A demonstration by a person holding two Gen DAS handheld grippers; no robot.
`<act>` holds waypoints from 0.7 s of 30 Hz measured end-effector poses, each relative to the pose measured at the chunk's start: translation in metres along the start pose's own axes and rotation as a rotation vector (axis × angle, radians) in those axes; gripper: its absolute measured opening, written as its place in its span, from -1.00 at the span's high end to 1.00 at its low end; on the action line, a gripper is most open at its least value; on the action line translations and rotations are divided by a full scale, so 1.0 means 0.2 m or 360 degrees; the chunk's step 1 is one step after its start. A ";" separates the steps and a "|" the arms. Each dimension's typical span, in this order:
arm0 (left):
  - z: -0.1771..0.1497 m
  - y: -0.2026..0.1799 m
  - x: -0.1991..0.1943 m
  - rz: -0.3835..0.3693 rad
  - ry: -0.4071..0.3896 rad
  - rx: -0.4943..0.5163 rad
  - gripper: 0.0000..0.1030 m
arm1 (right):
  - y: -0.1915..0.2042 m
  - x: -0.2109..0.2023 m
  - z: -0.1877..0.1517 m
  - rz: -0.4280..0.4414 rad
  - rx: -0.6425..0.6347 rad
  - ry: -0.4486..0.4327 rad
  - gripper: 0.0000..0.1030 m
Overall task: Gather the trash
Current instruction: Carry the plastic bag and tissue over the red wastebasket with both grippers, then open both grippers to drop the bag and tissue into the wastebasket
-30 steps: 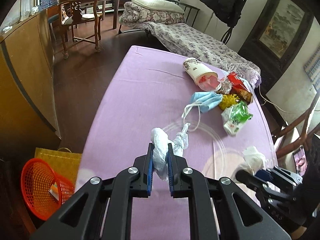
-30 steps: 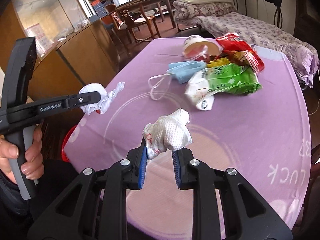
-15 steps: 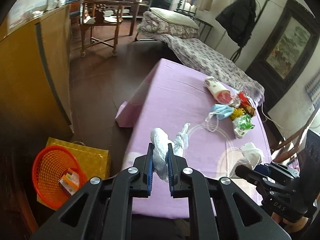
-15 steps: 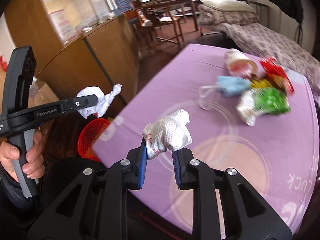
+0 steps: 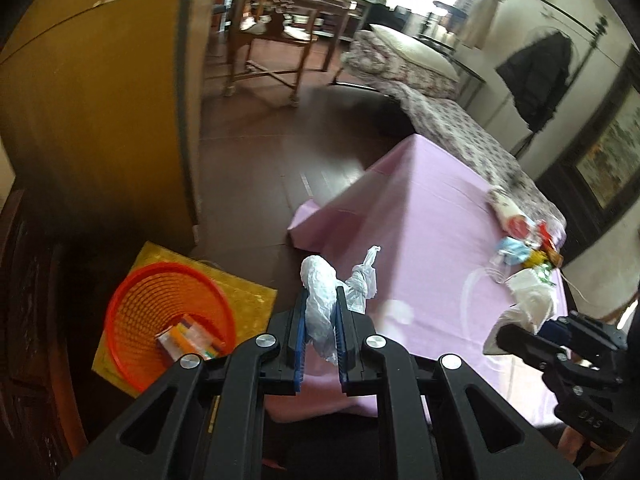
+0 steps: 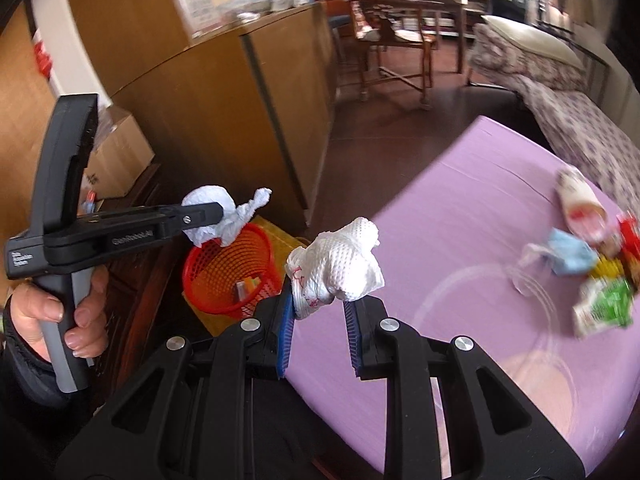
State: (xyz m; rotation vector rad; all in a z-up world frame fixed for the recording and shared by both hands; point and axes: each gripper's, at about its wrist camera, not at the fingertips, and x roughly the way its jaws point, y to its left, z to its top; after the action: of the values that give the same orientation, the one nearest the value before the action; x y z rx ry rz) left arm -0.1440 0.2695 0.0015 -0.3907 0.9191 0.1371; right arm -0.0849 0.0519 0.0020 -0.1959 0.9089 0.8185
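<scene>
My left gripper (image 5: 319,312) is shut on a crumpled white plastic wrapper (image 5: 320,292) and holds it in the air beside the table's near left corner. The wrapper also shows in the right wrist view (image 6: 216,220), above the orange mesh bin (image 6: 228,268). My right gripper (image 6: 320,308) is shut on a wadded white paper towel (image 6: 344,264) over the table's near edge. The orange bin (image 5: 160,316) stands on the floor at the lower left and holds a small colourful box (image 5: 188,338).
The purple-clothed table (image 5: 424,232) carries a tipped paper cup (image 5: 508,212), a blue face mask (image 6: 570,256), a green wrapper (image 6: 604,304) and red and yellow wrappers at its far right. A yellow bag (image 5: 240,300) lies under the bin. A wooden cabinet (image 5: 100,120) stands left.
Both grippers have swung left and back from the table toward the orange bin, each still holding its trash. The bin is now larger and closer in both views.
</scene>
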 end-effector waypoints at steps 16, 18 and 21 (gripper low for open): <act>-0.07 0.65 0.03 0.0248 0.0067 -0.0330 0.75 | 0.52 0.45 0.28 0.0172 -0.0478 0.0276 0.53; -0.09 0.72 0.06 0.0273 0.0094 -0.0368 0.75 | 0.58 0.52 0.28 0.0181 -0.0539 0.0333 0.53; -0.10 0.80 0.11 0.0286 0.0133 -0.0428 0.74 | 0.66 0.63 0.29 0.0207 -0.0628 0.0411 0.53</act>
State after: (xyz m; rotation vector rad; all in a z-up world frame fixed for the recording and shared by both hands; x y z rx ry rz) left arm -0.1901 0.4084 -0.0702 -0.5658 1.0213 0.4142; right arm -0.0985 0.2389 -0.0341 -0.6020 1.0014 1.1081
